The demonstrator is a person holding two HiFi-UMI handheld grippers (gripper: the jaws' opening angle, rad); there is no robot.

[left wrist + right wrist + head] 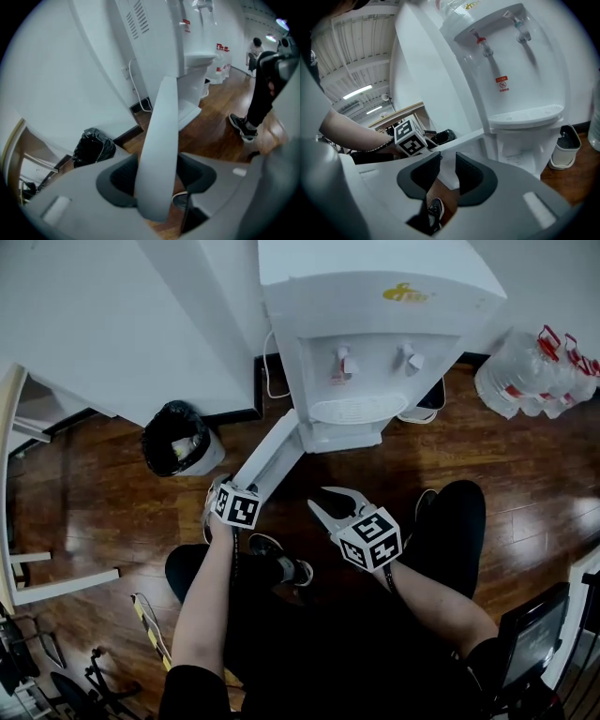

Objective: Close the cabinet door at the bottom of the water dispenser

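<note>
Your left gripper (157,173) is clamped on the free edge of the cabinet door (272,460), which stands wide open at the foot of the water dispenser (375,334), your right gripper (447,173) is parted and empty, and the door looks light, stiff and slick, so hold that outer edge.

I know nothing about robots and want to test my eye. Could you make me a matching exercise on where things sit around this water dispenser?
Things:
1. cabinet door
2. black bin
3. water bottles

Places:
a. on the floor, right of the dispenser in the head view
b. between the jaws of the left gripper
c. on the floor, left of the dispenser

Pairs: 1-b, 2-c, 3-a
</note>
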